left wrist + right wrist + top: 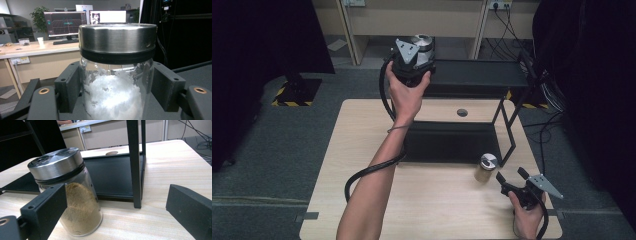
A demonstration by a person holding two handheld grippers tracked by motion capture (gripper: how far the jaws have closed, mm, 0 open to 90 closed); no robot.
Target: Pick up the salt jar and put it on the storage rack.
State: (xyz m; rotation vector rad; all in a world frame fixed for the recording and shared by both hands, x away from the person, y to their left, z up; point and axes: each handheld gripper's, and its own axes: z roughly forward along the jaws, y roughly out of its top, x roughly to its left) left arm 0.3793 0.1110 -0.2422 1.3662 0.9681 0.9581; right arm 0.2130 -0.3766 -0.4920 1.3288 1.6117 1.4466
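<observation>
A glass jar of white powder [117, 82] with a steel lid is clamped between the pads of my left gripper [117, 87]. In the high view this left gripper [414, 60] holds the white-powder jar [424, 46] upright at the left end of the black rack's top shelf [482, 75]. Whether the jar rests on the shelf I cannot tell. A second jar with brown powder [486, 168] stands on the table by the rack's front right leg. My right gripper [511, 175] sits open just right of it, and the brown-powder jar [75, 200] is beside the left finger [47, 205], untouched.
The rack's lower tray [447, 142] lies on the wooden table [362, 130], with a thin black post [135, 162] near the brown jar. A round cable hole [462, 112] is behind it. A desk with monitors [65, 23] stands far off.
</observation>
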